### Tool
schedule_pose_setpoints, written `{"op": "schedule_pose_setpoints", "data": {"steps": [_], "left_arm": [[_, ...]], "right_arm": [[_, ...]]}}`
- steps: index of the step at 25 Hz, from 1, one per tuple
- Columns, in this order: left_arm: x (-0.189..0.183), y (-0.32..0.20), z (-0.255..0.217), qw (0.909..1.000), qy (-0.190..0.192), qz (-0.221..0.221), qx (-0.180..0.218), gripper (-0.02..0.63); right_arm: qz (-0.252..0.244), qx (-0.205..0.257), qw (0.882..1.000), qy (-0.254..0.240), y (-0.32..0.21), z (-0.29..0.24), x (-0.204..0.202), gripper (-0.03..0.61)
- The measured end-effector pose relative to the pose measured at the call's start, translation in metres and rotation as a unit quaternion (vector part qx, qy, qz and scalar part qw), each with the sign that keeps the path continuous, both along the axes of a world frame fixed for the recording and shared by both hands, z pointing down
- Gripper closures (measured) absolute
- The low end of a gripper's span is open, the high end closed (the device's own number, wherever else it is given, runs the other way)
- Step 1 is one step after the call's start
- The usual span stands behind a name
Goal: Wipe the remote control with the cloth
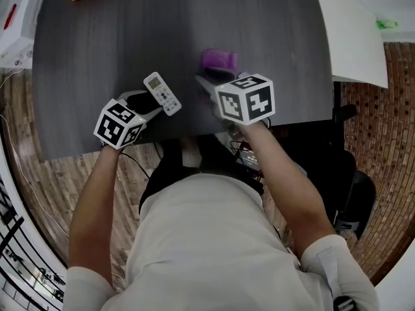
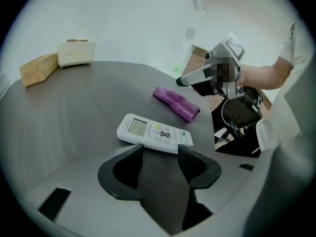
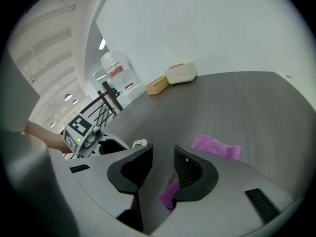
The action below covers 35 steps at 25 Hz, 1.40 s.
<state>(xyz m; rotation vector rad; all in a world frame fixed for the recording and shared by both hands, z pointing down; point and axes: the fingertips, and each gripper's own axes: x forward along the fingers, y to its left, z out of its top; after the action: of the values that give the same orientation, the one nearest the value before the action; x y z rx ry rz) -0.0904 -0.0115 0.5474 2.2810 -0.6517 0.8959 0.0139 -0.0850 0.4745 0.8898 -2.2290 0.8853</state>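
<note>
The remote control [image 2: 154, 132] lies face up on the dark grey tabletop [image 1: 97, 44], close to its near edge and left of the middle, set at a slant to that edge; its screen end points away from the person. The left gripper [image 2: 163, 149] points down at it from the near edge; its jaws stand well apart with only bare tabletop between them, and the remote control lies crosswise just past their tips, so nothing is gripped; whether the tips touch its near side I cannot tell.

The cloth [image 3: 216, 147], purple and bunched into a short roll, lies farther in from the near edge, right of the remote control and apart from it. The right gripper [image 3: 163, 151] hangs over the cloth's near end; its jaws stand a narrow way apart and press on nothing; a fold of the cloth shows low down under the inner edge of the right-hand jaw, and the rest lies just beyond that jaw.

A tan block [image 2: 38, 69] and a white box [image 2: 75, 53] sit side by side at the far left corner of the tabletop.
</note>
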Motion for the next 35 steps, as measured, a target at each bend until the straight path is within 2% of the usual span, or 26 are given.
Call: {"op": "schedule_pose_setpoints", "data": {"steps": [4,7,10,12,14,18,20,23,26,29,34,35], "left_arm": [[0.009,-0.012,0.002,0.9993,-0.008,0.036,0.009,0.399],[0.016,-0.018,0.0,0.9981,-0.015,0.056,0.019,0.398],[0.018,-0.014,-0.004,0.9986,-0.01,0.048,0.018,0.398],[0.016,-0.004,-0.007,0.9998,0.014,0.011,0.006,0.397],[0.012,0.005,-0.016,0.9975,0.048,-0.052,-0.006,0.397],[0.008,0.013,-0.033,0.9795,0.089,-0.18,-0.017,0.375],[0.017,0.013,-0.036,0.9719,0.096,-0.214,-0.024,0.338],[0.032,0.003,-0.034,0.9689,0.082,-0.232,-0.026,0.295],[0.039,-0.012,-0.023,0.971,0.037,-0.236,-0.018,0.287],[0.041,-0.027,-0.016,0.9744,-0.009,-0.225,-0.002,0.287],[0.057,-0.043,-0.007,0.989,-0.068,-0.127,0.035,0.287],[0.061,-0.043,-0.006,0.9916,-0.07,-0.1,0.042,0.287]], "right_arm": [[0.05,0.015,0.997,0.056,-0.011,0.011,0.042,0.343],[0.069,0.009,0.993,0.096,-0.008,0.031,0.061,0.305],[0.076,0.006,0.989,0.125,-0.006,0.046,0.067,0.277],[0.081,0.005,0.987,0.137,-0.005,0.051,0.069,0.265],[0.086,0.006,0.986,0.144,-0.006,0.054,0.071,0.261],[0.096,0.008,0.984,0.148,-0.01,0.057,0.073,0.253],[0.1,0.009,0.984,0.145,-0.009,0.054,0.07,0.25],[0.107,0.011,0.981,0.161,-0.01,0.059,0.07,0.245],[0.114,-0.003,0.977,0.182,-0.012,0.071,0.075,0.245],[0.098,-0.002,0.975,0.201,-0.013,0.078,0.071,0.247],[0.049,0.01,0.978,0.205,-0.011,0.079,0.064,0.26],[0.027,0.018,0.977,0.209,-0.01,0.078,0.062,0.296]]}}
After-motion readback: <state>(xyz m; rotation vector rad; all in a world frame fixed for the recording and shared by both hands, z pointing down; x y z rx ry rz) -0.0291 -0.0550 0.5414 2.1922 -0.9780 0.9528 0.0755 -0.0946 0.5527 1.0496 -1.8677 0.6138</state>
